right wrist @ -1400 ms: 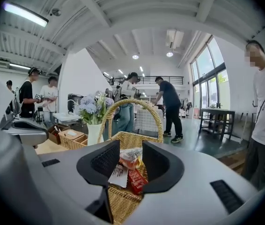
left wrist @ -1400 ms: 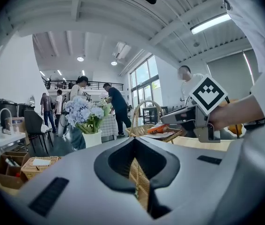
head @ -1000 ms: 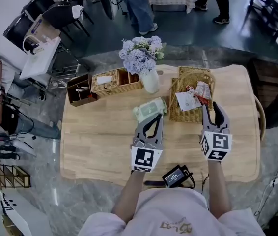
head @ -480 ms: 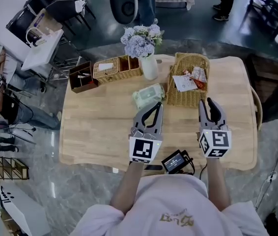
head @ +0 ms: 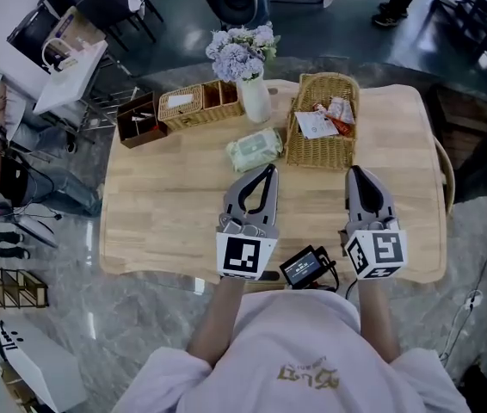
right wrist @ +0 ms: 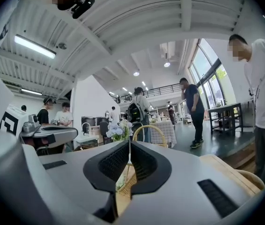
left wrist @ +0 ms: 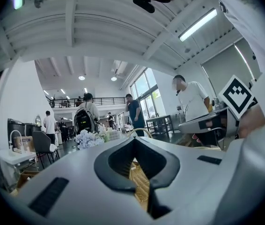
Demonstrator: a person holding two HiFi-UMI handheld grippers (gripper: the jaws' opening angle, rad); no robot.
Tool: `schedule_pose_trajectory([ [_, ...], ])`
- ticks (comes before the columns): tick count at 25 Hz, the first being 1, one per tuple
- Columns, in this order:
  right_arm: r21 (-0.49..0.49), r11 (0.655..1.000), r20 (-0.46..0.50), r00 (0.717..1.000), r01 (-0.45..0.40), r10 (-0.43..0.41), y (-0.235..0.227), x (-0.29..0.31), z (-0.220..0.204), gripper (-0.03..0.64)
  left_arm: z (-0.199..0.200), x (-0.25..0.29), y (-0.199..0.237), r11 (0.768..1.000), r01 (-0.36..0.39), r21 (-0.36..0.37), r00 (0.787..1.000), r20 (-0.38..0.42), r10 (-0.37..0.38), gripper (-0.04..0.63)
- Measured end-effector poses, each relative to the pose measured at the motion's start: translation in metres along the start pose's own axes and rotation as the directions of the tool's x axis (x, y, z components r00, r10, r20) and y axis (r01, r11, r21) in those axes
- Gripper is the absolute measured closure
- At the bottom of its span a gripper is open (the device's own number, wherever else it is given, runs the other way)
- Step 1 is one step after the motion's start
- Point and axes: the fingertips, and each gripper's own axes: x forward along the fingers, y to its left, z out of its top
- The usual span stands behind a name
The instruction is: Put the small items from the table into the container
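Small items look mostly dealt with: a white packet (head: 315, 126) and a red wrapper (head: 338, 113) lie inside the wicker basket (head: 321, 156), which sits at about 1 o'clock on the wooden surface (head: 166, 205). One green soft pack (head: 255, 149) lies flat on the surface, just beside the basket at its 9 o'clock. I judge it the piece left to move.

The left gripper (head: 268, 172) hovers at the pack's 6 o'clock, near it but apart, its fingers (left wrist: 62, 172) pressed together with nothing between them. The right gripper (head: 358, 173) hangs at the basket's 6 o'clock. Its fingers are closing, almost touching, and they hold nothing either.

For the pickup, the left gripper seems the natural choice. Its fingers need to spread wide before they come down, then straddle the pack across its shorter side and pinch near the middle, since a soft pack is likely to sag if caught by a corner. It should be lifted above the basket rim before it is carried toward 3 o'clock, and released only once it is over the inside. A vase (head: 255, 101) of flowers stands at the pack's 12 o'clock, close enough to be knocked by an overshoot. A black device (head: 304, 267) rests at the surface's 6 o'clock edge, out of the way.
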Motion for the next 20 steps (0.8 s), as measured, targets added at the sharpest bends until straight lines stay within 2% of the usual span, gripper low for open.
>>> schedule_pose_trajectory([
  [5,-0.104,0.995,-0.032,0.999,-0.002,-0.001,0.01,-0.002,0.003,0.598,0.0,-0.001,0.006,1.0,-0.007,0.017,1.0,-0.003,0.007,0.603],
  [8,-0.09,0.996,-0.039,0.999,-0.012,0.009,0.012,-0.003,0.002,0.6,-0.002,0.001,0.006,0.999,0.008,0.045,1.0,0.011,-0.009,0.603],
  [12,-0.083,0.996,-0.046,0.999,-0.019,0.015,0.011,-0.002,0.0,0.6,-0.003,0.004,0.006,1.0,0.006,0.019,1.0,-0.006,-0.006,0.603],
  [15,-0.081,0.997,-0.052,0.998,-0.02,0.016,0.01,-0.001,-0.002,0.6,-0.008,0.006,0.006,0.998,0.031,0.063,0.999,0.009,-0.032,0.603],
  [20,-0.052,0.998,-0.06,0.998,-0.036,0.033,0.012,0.004,-0.007,0.6,-0.019,0.009,0.008,0.998,0.047,0.051,0.999,-0.01,-0.047,0.603],
])
